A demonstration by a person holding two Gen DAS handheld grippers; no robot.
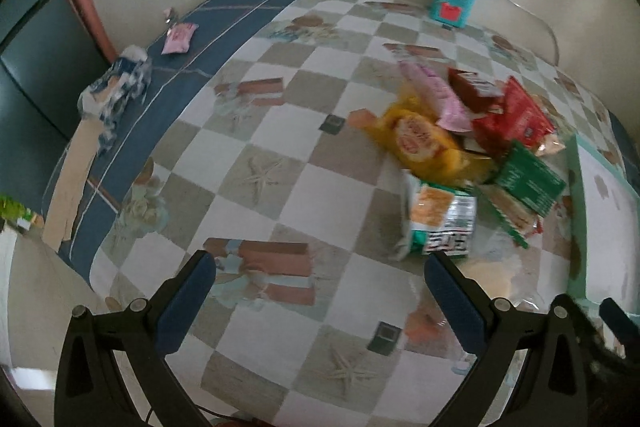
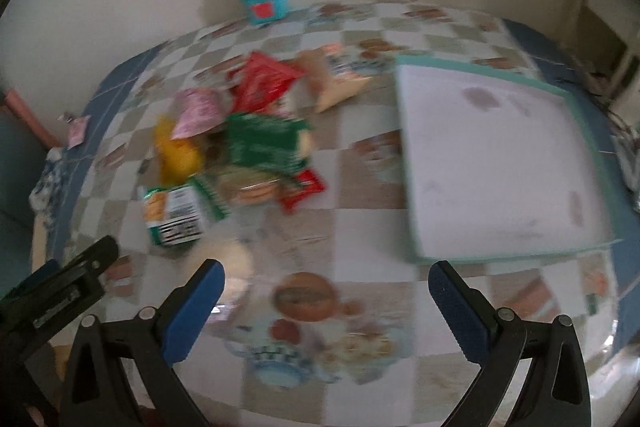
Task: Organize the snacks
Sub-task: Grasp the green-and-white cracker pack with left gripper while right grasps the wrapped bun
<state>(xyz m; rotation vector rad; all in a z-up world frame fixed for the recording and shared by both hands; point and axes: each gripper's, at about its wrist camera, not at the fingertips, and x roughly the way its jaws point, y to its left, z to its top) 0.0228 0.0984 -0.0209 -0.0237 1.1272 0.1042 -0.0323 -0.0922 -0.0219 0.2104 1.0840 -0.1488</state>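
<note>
Checkered table (image 1: pixel 280 163) holds snack pile (image 1: pixel 460 147); both grippers' fingers (image 1: pixel 188 303) spread.

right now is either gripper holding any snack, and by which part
Nothing is held. The left gripper and the right gripper are both open, short of the snack pile.

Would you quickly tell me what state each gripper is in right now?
Left gripper: open, holding nothing, above the tablecloth near the snack pile.
Right gripper: open, holding nothing, near the tray.
</note>
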